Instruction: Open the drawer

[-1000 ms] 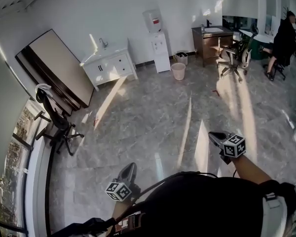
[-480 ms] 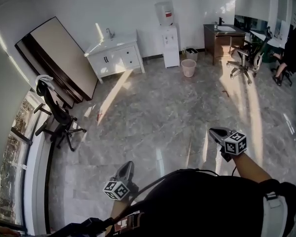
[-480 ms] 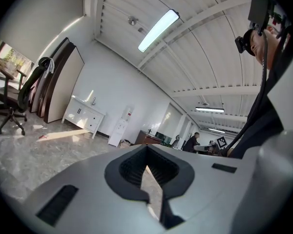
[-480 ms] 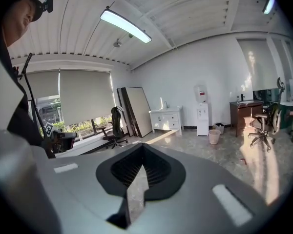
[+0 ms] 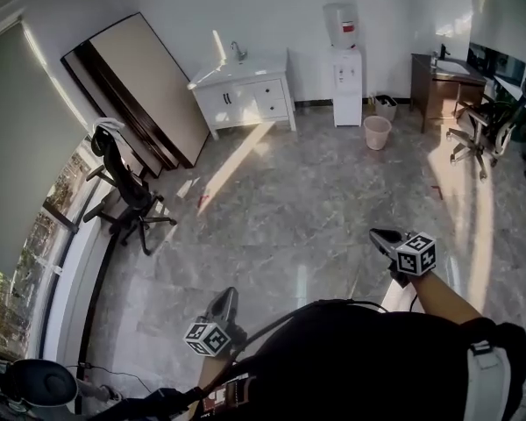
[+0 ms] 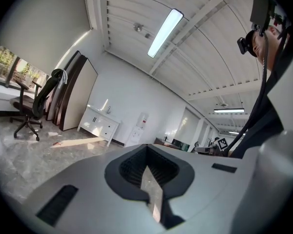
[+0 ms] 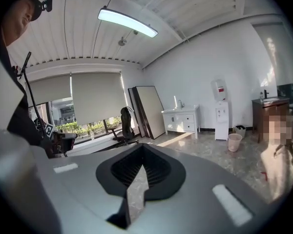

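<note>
lying well beyond closed jaws: drawer cabinet point(image 5: 245, 103)

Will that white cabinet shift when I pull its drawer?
Probably not: the cabinet is wide, low and carries a basin with a tap, so it looks heavy. On the glossy floor, a hard jerk might scoot it.

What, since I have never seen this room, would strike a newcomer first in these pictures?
The white sink cabinet with drawers against the far wall draws the eye, with a tall white water dispenser to its right and a large tan board leaning to its left. Nearest the camera, the left gripper and right gripper are both shut and empty, over the grey marble floor.
</note>
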